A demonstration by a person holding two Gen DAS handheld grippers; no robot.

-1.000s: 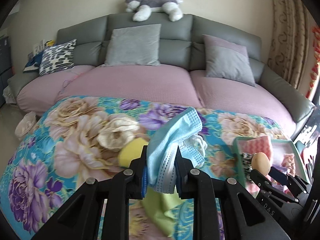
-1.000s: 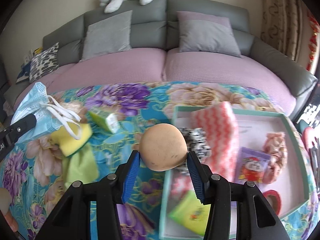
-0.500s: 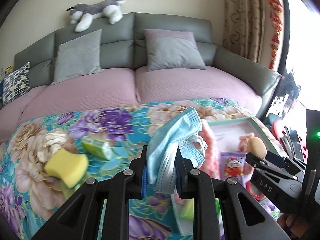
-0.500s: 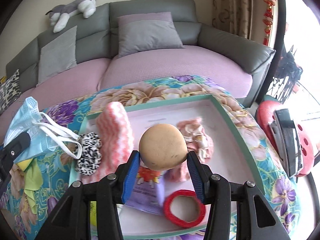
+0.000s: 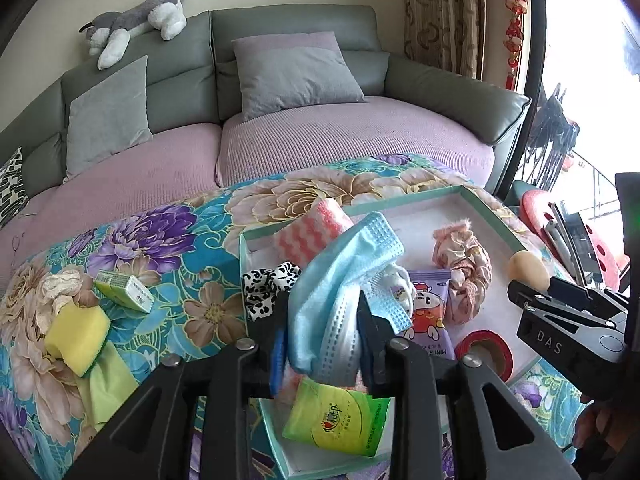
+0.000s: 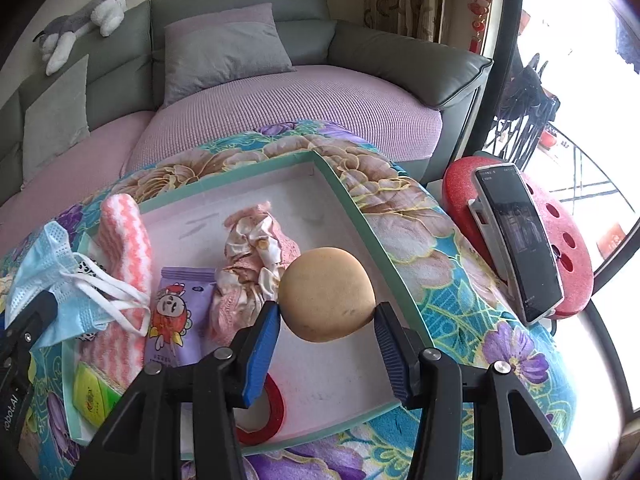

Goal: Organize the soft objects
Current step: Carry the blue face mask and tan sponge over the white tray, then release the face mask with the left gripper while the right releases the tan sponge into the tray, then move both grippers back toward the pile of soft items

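Now both over tray (image 6: 360, 216), frame centre: left gripper (image 5: 322, 332), jaws just opening, w/ mask (image 5: 340, 280) between; right gripper (image 6: 326, 320) loosening round sponge (image 6: 326, 294).

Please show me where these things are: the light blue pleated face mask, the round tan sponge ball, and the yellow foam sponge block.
Light blue pleated face mask (image 5: 324, 312), left wrist view, its folded middle.
Round tan sponge ball (image 6: 326, 294), right wrist view, its front centre.
Yellow foam sponge block (image 5: 78, 336), left wrist view, its top face.

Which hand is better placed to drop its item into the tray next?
Right: the right tool, jaws just opening around the sponge ball, hangs over bare tray floor. The left tool, also just opening around the face mask, hangs over packets.
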